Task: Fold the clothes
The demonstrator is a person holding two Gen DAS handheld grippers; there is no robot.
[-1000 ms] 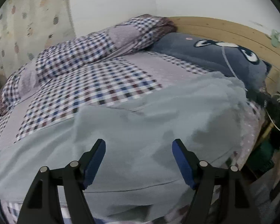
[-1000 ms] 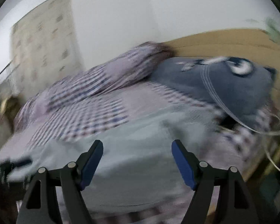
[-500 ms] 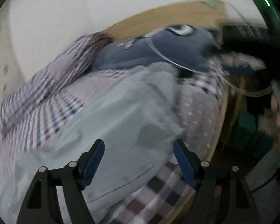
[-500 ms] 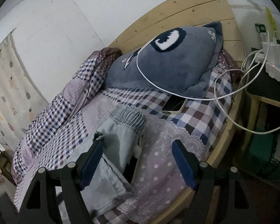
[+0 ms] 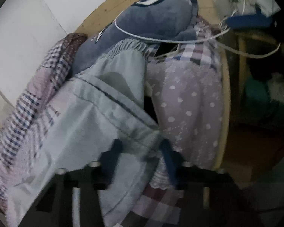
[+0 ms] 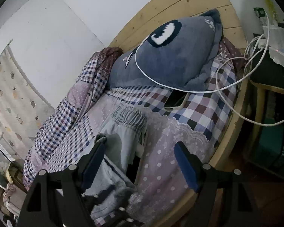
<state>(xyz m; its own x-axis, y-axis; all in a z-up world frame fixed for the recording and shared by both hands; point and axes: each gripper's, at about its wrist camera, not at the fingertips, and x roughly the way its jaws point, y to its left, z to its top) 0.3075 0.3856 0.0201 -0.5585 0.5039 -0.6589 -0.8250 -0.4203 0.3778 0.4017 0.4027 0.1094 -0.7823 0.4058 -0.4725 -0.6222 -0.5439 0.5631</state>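
Pale grey-blue cloth, a pair of trousers (image 6: pixel 121 141) with a gathered elastic waistband (image 6: pixel 130 116), lies on the bed (image 6: pixel 208 111) in the lower middle of the right wrist frame, the waistband toward the headboard, the folded lower part running down to the bottom centre. In the left wrist frame the same garment fills the centre and lower left.

The left gripper (image 5: pixel 142 157) sits low in its frame, tilted, its view blurred; its jaws stand narrowed on either side of a raised fold of the trousers, and they seem to be clamped on the cloth, though the smear makes that less than certain. The right gripper (image 6: pixel 140 162) points across the bed toward the headboard from the lower part of its frame, its jaws wide apart, the left one over the trousers, the right one over the dotted lilac sheet (image 6: pixel 161 170).

Beyond the waistband, upper centre, rests a grey plush pillow (image 6: pixel 172 60) with a white cable (image 6: pixel 179 89) looped over it. A checked quilt (image 6: pixel 66 117) is bunched along the left. The wooden headboard (image 6: pixel 179 1) curves across the top.
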